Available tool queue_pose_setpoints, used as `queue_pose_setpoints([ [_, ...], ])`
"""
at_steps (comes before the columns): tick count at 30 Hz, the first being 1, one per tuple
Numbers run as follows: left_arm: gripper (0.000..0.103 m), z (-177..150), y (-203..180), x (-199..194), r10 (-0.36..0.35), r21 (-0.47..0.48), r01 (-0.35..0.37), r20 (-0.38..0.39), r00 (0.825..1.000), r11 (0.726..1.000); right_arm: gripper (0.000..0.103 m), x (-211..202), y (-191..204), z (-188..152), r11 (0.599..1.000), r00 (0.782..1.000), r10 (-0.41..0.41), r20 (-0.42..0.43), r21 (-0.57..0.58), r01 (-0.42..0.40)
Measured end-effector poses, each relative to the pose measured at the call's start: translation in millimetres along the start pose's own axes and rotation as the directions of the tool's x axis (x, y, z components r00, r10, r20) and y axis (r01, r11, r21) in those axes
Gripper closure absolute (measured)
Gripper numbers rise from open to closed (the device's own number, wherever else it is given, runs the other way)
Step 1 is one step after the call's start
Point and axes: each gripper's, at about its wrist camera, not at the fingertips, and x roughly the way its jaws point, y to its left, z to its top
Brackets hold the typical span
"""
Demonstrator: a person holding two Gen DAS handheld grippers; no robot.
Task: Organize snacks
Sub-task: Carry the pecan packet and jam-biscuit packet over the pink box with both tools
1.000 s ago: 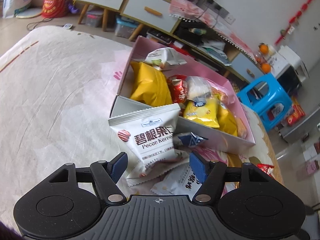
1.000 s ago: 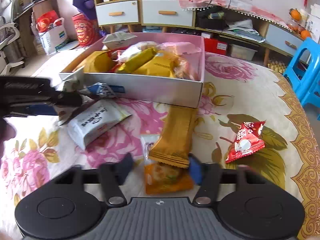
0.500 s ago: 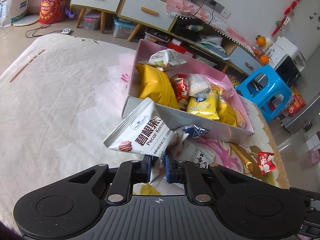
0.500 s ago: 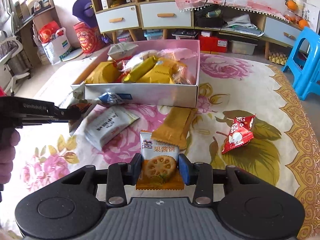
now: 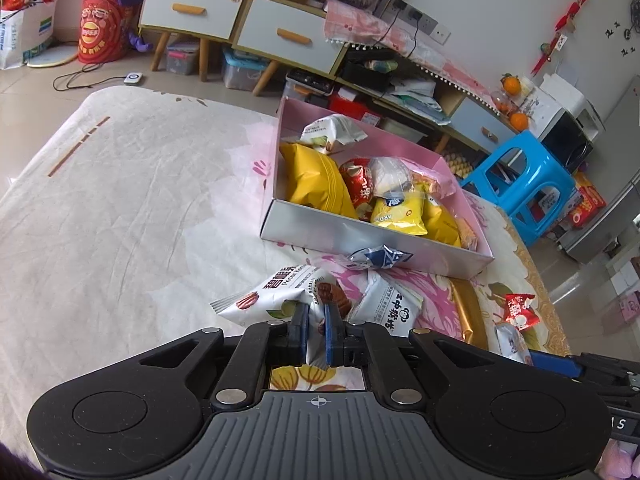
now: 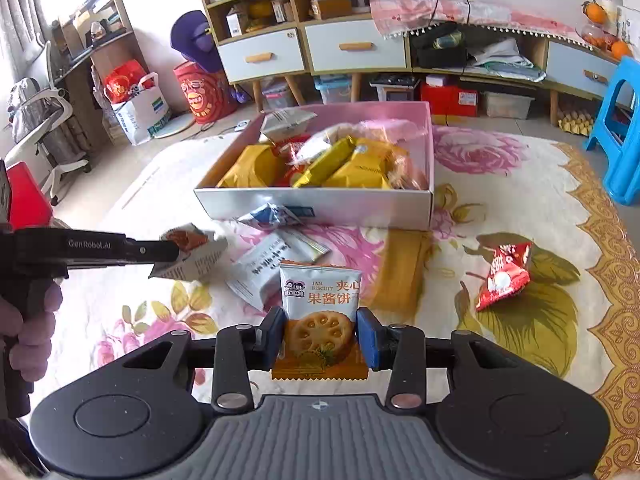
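My left gripper (image 5: pixel 316 330) is shut on a white pecan kernel packet (image 5: pixel 276 296) and holds it above the floral cloth, short of the box; from the right wrist view it shows at the left (image 6: pixel 188 250). My right gripper (image 6: pixel 320 334) is shut on a jam biscuit packet (image 6: pixel 320 300), lifted above the cloth. The pink snack box (image 5: pixel 360 236) (image 6: pixel 320 204) holds several yellow and red packets. On the cloth lie a white packet (image 6: pixel 264 264), a blue-silver packet (image 6: pixel 276 214), a gold bar (image 6: pixel 400 272) and a red packet (image 6: pixel 504 276).
The box stands on a bed or table covered by a floral cloth (image 6: pixel 520 340). A blue plastic stool (image 5: pixel 528 188) stands at the right. Drawers and cluttered shelves (image 6: pixel 352 44) line the back wall. An office chair (image 6: pixel 44 120) is at far left.
Both grippers went from open to shut: the left one took the pecan packet and lifted it, the right one took the jam biscuit packet and lifted it off the cloth.
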Motion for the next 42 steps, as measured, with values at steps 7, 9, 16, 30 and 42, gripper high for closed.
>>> queue_pose_setpoints([
  [7, 0.099, 3, -4, -15, -0.025, 0.005, 0.024, 0.036, 0.999, 1.000, 0.072, -7, 3, 6, 1.000, 0.999, 0.013, 0.031, 0.004, -0.013],
  [9, 0.099, 6, -7, -19, -0.035, 0.009, 0.034, 0.048, 0.998, 0.999, 0.072, -8, 3, 8, 1.000, 0.999, 0.012, 0.042, 0.010, -0.012],
  [16, 0.100, 20, -17, -28, -0.067, 0.007, 0.066, 0.093, 0.993, 0.998, 0.072, -7, 0, 22, 0.999, 0.997, 0.010, 0.073, 0.042, -0.013],
  [30, 0.101, 68, -41, -11, -0.088, -0.024, 0.095, 0.198, 0.976, 0.995, 0.072, 23, -17, 72, 0.987, 0.990, -0.038, 0.136, 0.161, 0.015],
  [42, 0.100, 72, -33, 45, -0.052, -0.046, 0.063, 0.209, 0.977, 0.997, 0.072, 58, -63, 92, 0.951, 0.981, -0.091, 0.172, 0.306, 0.035],
])
